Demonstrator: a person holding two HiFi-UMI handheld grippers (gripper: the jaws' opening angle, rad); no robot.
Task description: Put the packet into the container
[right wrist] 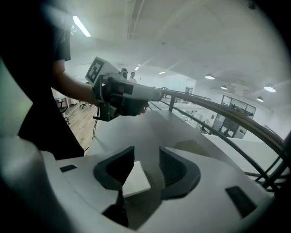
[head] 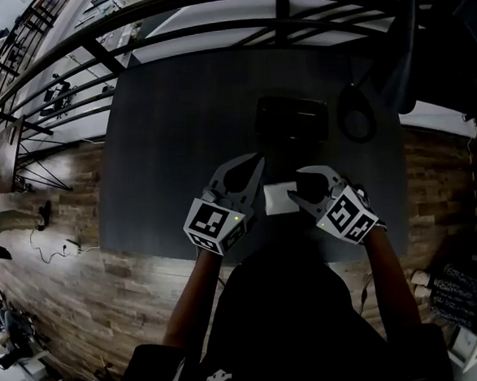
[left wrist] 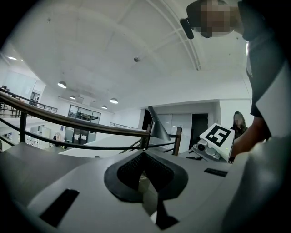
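A white packet lies near the front edge of the dark table, between my two grippers. My right gripper reaches it from the right. In the right gripper view the packet stands tilted between the jaws of the right gripper; it leans on the left pad and a gap shows at the right pad. My left gripper hovers just left of the packet, and in its own view the left gripper has its pads meeting with nothing in them. A black container sits just beyond the packet.
A black cable loop lies at the table's far right, beside the container. Dark metal railings run behind the table. Wooden floor shows to the left and right of it. My body stands at the near edge.
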